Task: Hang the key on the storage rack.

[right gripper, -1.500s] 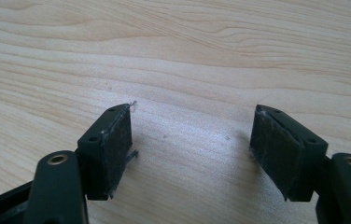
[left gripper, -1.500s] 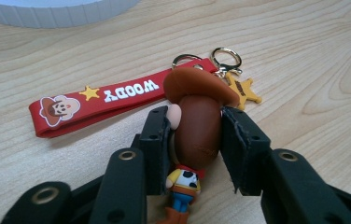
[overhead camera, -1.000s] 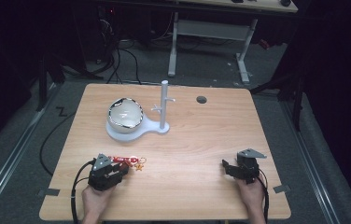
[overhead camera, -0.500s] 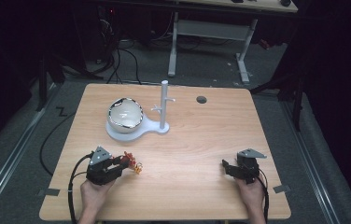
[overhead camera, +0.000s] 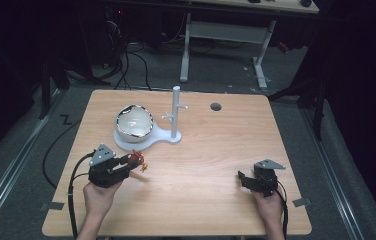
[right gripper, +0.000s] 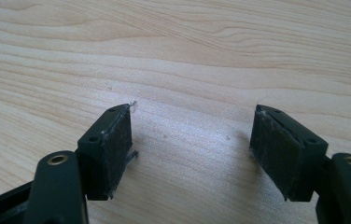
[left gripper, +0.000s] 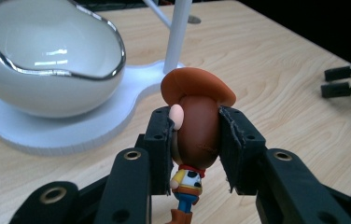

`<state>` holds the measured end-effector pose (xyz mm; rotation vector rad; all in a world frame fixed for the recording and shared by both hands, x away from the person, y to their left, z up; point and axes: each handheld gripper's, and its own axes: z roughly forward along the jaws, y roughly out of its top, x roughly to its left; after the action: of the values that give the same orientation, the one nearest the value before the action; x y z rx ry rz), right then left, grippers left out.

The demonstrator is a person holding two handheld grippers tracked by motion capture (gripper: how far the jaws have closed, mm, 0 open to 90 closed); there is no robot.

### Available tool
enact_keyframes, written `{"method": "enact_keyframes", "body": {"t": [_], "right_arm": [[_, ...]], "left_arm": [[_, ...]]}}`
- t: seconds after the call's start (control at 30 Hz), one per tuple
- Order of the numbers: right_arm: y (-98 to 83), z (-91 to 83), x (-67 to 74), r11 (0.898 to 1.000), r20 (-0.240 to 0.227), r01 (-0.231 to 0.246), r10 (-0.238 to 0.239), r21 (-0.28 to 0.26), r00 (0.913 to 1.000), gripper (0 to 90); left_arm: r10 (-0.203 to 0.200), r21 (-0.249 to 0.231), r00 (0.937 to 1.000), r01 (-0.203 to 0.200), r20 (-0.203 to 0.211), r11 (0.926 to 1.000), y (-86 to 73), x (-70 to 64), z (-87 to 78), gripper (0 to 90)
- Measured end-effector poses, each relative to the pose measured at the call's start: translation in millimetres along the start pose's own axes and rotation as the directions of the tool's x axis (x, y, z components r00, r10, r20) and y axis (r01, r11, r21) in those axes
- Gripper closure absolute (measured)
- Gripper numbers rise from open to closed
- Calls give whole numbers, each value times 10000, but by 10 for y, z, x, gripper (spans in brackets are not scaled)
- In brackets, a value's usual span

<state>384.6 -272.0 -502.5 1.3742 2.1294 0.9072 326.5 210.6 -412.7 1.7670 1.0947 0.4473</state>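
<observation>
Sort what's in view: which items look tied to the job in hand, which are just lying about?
In play, likely:
- left gripper, shut on the cowboy figure
- white bowl, nearby
- white stand sharing the bowl's base

Idle:
- right gripper, open over bare table
- round hole in the table

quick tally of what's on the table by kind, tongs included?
Tongs: 2, left tongs shut on the figurine, right tongs open
Cowboy figurine: 1
White bowl: 1
White stand with post: 1
Total: 5
</observation>
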Motion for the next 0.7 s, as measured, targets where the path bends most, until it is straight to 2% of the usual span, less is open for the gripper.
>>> {"method": "enact_keyframes", "body": {"t": [0.23, 0.3, 0.7], "right_arm": [[0, 0, 3, 10000, 8, -23, 23, 3, 10000, 299], [0, 0, 3, 10000, 6, -6, 6, 6, 10000, 299], [0, 0, 2, 10000, -1, 4, -4, 6, 10000, 298]], "left_arm": [[-52, -349, 9996, 62, 268, 9994, 155, -11, -35, 660], [-93, -523, 9988, 118, 472, 9986, 231, -15, -36, 661], [273, -734, 9973, -224, 675, 9971, 479, -98, 34, 661]]}}
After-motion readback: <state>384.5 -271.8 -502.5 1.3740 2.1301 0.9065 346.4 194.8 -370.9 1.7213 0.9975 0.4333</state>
